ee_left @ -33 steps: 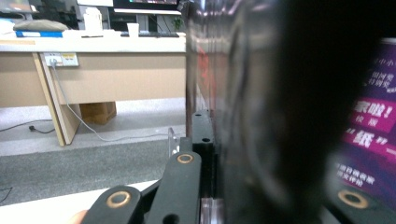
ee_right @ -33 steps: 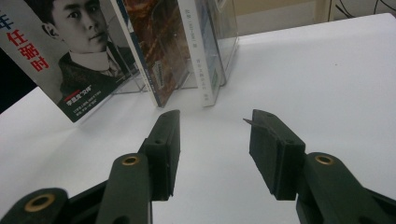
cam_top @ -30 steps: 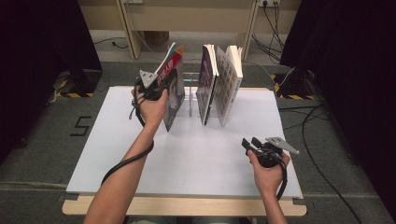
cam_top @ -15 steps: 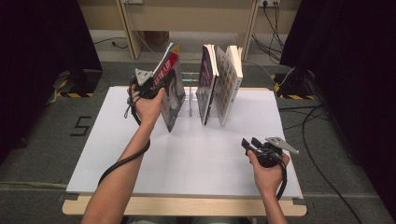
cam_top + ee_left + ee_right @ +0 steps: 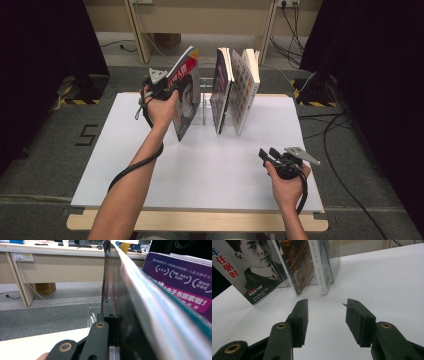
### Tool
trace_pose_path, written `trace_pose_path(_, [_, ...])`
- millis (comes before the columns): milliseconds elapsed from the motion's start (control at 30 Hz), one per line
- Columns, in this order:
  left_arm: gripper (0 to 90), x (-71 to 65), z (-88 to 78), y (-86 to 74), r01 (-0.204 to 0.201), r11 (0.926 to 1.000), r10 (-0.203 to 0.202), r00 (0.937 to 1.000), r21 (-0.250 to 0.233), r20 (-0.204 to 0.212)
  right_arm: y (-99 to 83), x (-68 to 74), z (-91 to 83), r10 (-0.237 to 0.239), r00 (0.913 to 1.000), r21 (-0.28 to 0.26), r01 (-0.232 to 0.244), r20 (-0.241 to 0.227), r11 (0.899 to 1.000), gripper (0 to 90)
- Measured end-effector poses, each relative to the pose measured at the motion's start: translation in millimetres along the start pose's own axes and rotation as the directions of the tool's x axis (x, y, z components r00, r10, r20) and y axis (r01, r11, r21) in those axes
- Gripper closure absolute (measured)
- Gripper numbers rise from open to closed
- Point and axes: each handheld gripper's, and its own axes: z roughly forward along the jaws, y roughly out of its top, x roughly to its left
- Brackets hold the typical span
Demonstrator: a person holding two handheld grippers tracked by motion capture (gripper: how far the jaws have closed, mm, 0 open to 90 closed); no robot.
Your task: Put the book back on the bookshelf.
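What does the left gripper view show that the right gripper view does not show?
Left gripper view alone: the left gripper, its jaws having just closed on the top edge of the portrait-cover book, a wall socket with a cable down to the floor, and a cardboard box under a bench.

Right gripper view alone: the right gripper, open above the white table, and the portrait on that book's cover.

Both: the portrait-cover book, a neighbouring book and the clear stand.
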Motion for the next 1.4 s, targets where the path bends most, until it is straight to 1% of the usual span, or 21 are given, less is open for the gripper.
trace_pose_path(33, [86.4,-1.4,0.2,0.5,-0.009,0.9999,0.009,1.0,-0.006,0.002,0.2,0.0,-0.1,-0.002,1.0,0.0,0.002,0.002,1.0,53.5])
trace_pose_path(100, [86.5,-3.3,1.0,3.1,-0.01,0.9997,0.01,0.9999,-0.021,0.006,0.5,-0.2,-0.2,0.0,1.0,-0.001,0.0,-0.001,1.0,53.5])
trace_pose_path(167, [86.6,-4.3,1.6,7.4,0.0,0.9991,0.0,1.0,-0.042,0.003,0.8,-0.8,-0.6,0.001,1.0,-0.004,-0.001,-0.001,1.0,53.5])
trace_pose_path(200, [86.6,-4.8,1.9,10.1,-0.003,0.9985,0.003,1.0,-0.055,0.001,0.8,-0.6,-0.9,0.008,1.0,-0.004,-0.008,-0.001,1.0,53.5])
trace_pose_path(267, [86.5,-5.5,2.5,15.2,-0.003,0.9968,0.003,1.0,-0.08,0.003,0.8,-1.5,-1.3,0.007,1.0,-0.004,-0.007,0.001,1.0,53.5])
trace_pose_path(367, [86.4,-5.0,5.3,18.4,-0.002,0.9945,0.001,0.9999,-0.104,-0.014,0.5,-1.9,-1.0,0.007,1.0,-0.004,-0.007,0.0,1.0,53.5])
trace_pose_path(533, [86.4,0.8,12.0,8.7,0.028,0.994,-0.033,0.9985,-0.106,-0.043,0.4,-1.1,-0.8,0.001,1.0,-0.005,-0.001,0.0,1.0,53.5])
trace_pose_path(600, [86.3,2.4,13.4,3.5,0.031,0.9934,-0.037,0.9977,-0.111,-0.057,0.4,-1.0,-0.7,0.004,1.0,-0.006,-0.004,-0.001,1.0,53.5])
trace_pose_path(700, [86.2,3.2,15.5,-2.9,0.036,0.9923,-0.044,0.9969,-0.118,-0.065,0.2,-1.7,-0.5,0.006,1.0,-0.004,-0.006,0.0,1.0,53.5])
trace_pose_path(767, [86.2,2.7,15.5,-4.9,0.03,0.991,-0.039,0.9967,-0.13,-0.071,-0.2,-2.0,-0.2,0.004,1.0,-0.002,-0.004,0.0,1.0,53.5])
trace_pose_path(833, [86.0,1.8,15.5,-6.7,0.015,0.9904,-0.026,0.9966,-0.137,-0.078,-0.4,-2.2,0.0,0.004,1.0,-0.002,-0.004,0.001,1.0,53.5])
trace_pose_path(867, [85.8,1.2,15.5,-7.6,0.004,0.9905,-0.015,0.9967,-0.137,-0.079,-0.4,-2.2,0.1,0.005,1.0,-0.002,-0.005,0.0,1.0,53.5])
trace_pose_path(933, [85.3,0.3,14.6,-9.5,-0.005,0.9905,-0.007,0.9961,-0.137,-0.087,-0.2,-2.0,-0.1,0.002,1.0,-0.003,-0.002,0.0,1.0,53.5])
trace_pose_path(1000, [84.4,1.3,13.6,-11.9,0.0,0.9917,-0.012,0.9956,-0.129,-0.093,0.0,-1.7,-0.6,0.0,1.0,-0.003,0.0,0.0,1.0,53.6])
trace_pose_path(1033, [83.5,2.5,13.1,-13.1,0.002,0.9914,-0.014,0.9957,-0.131,-0.092,-0.1,-1.6,-0.7,0.0,1.0,-0.004,0.0,0.0,1.0,53.6])
trace_pose_path(1100, [81.9,5.2,12.0,-14.3,0.015,0.9934,-0.024,0.9968,-0.114,-0.077,-0.2,-1.5,-0.9,0.0,1.0,-0.004,0.0,-0.001,1.0,53.6])
trace_pose_path(1167, [80.6,6.7,9.4,-14.2,0.004,0.9932,-0.014,0.9963,-0.117,-0.085,-0.1,-1.3,-0.8,0.0,1.0,-0.004,0.0,-0.002,1.0,53.6])
trace_pose_path(1267, [77.6,7.4,7.0,-11.4,-0.002,0.9941,-0.006,0.9977,-0.109,-0.068,0.1,-0.9,-0.3,0.001,1.0,-0.003,-0.001,-0.001,1.0,53.5])
trace_pose_path(1300, [76.3,7.3,6.4,-10.2,0.002,0.9938,-0.009,0.998,-0.111,-0.062,0.1,-0.8,-0.3,0.002,1.0,-0.003,-0.002,-0.001,1.0,53.5])
trace_pose_path(1400, [71.2,9.1,4.9,-7.4,0.031,0.9939,-0.035,0.9984,-0.106,-0.043,-0.2,-0.4,-0.1,0.005,1.0,-0.002,-0.005,-0.001,1.0,53.5])
